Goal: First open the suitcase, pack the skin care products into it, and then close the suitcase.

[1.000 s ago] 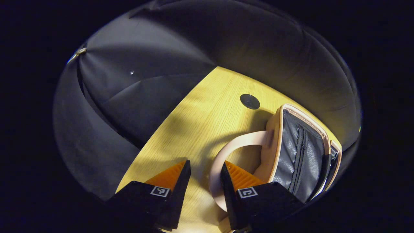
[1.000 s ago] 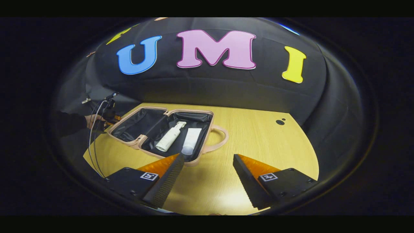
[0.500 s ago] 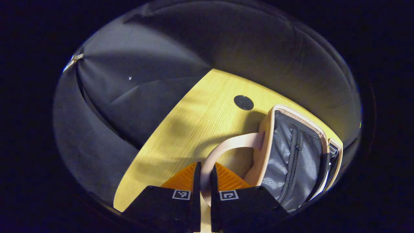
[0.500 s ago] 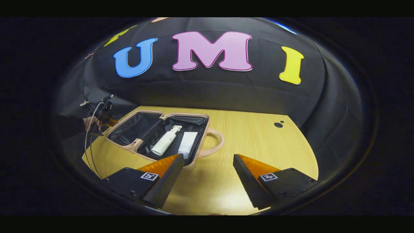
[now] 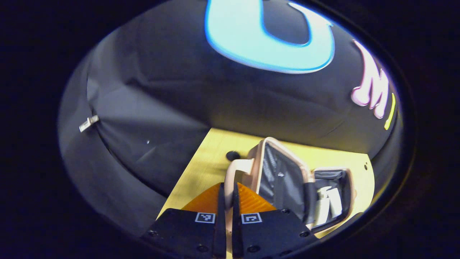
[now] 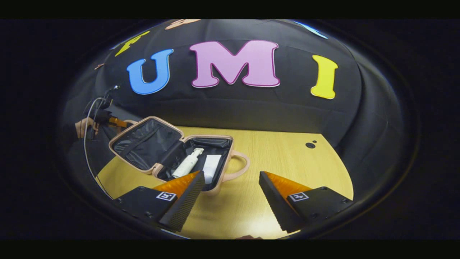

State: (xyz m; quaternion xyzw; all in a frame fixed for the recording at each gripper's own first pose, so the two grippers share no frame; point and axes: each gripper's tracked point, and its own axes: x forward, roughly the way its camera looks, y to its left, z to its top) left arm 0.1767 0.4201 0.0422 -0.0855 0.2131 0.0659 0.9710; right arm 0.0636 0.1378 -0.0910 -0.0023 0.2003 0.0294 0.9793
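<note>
- Now my left gripper (image 5: 226,196) pinches the lid handle (image 5: 231,172) of the suitcase (image 6: 172,151); lid half-raised.
- Bottle (image 6: 187,163) and tube (image 6: 211,164) lie inside the suitcase.
- Right gripper (image 6: 230,190) hangs wide apart, near the suitcase.
- I'd swing the lid over slowly, keeping its rim aligned.

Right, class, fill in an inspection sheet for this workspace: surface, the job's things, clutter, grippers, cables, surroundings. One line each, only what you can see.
Surface: wooden table, with dark round marks near its far right corner.
Job's things: suitcase open; lid tilted up off the table; pump bottle and tube lying inside the base.
Clutter: nothing seen.
Grippers: left gripper shut on the lid handle; right gripper open, holding nothing, above the table.
Cables: a cable hangs by the hand holding the left gripper.
Surroundings: black cloth wall.
</note>
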